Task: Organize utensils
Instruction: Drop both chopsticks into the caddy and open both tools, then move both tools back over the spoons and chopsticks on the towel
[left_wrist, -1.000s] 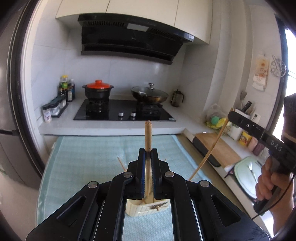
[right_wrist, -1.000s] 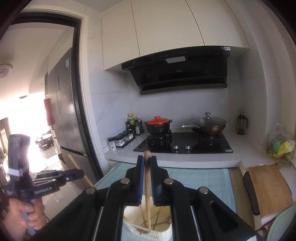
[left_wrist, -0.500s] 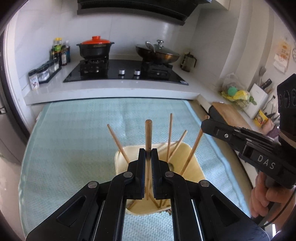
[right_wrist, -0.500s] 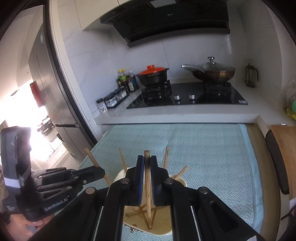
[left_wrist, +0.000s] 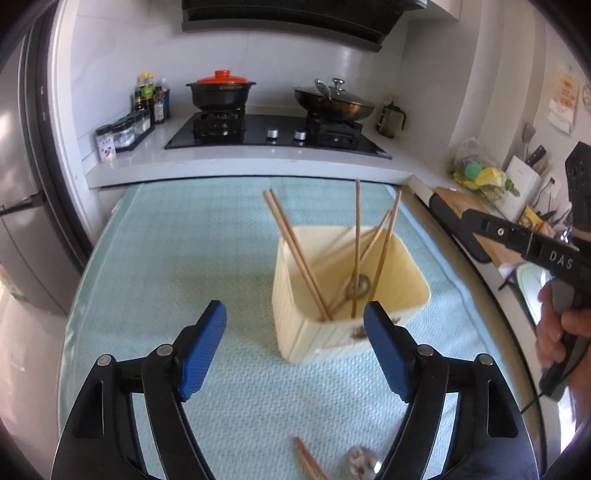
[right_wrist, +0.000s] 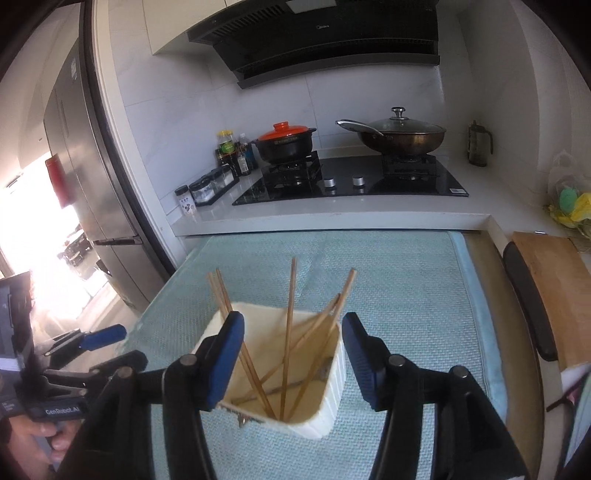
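Chopsticks (left_wrist: 308, 461) lie loose on the tabletop (left_wrist: 166, 258) nearest the spread, empty left claw (left_wrist: 295, 317); beyond, more stand leaning in the cream holder (left_wrist: 314, 332), right claw (right_wrist: 291, 328) spread above its rim.

Chopsticks (left_wrist: 308, 459) cut by bottom edge

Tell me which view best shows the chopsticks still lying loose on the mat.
The left wrist view. Only there do the loose chopsticks show, on the teal mat at the bottom edge between the open jaws, cut off and blurred. The right wrist view shows only chopsticks standing in the cream holder.
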